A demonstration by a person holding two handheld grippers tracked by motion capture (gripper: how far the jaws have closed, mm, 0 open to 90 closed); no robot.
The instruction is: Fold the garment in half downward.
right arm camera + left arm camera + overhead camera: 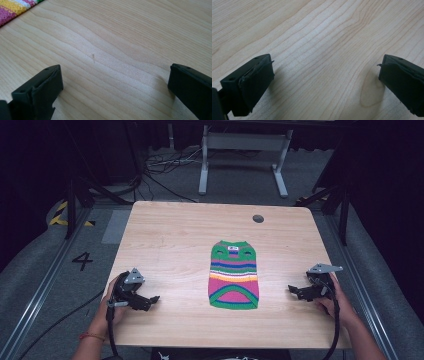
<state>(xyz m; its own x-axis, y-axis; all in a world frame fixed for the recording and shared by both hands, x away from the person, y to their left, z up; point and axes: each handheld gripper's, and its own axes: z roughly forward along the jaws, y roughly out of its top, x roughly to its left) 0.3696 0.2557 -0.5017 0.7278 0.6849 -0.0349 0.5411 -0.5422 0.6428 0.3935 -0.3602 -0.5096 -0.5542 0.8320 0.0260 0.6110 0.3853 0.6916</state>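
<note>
Two claws agape, left claw [153,299], right claw [292,290], flanking striped sweater [233,275]

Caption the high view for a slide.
Striped knitted garment lies flat on the wooden table, with the open left claw and right claw resting either side.

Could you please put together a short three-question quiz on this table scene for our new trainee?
1. True or false: the left gripper is clamped on the striped knitted pet sweater.
2. Which end of the sweater lies nearer the person: A) the green neck end with the small label, or B) the pink end with the green arch?
3. Fill in: the small round hole in the light wooden tabletop sits near its ___ edge.

Key:
1. False. Both the left gripper and the right gripper have fingers spread apart over bare wood, one on each side of the sweater.
2. B.
3. Far.
</note>
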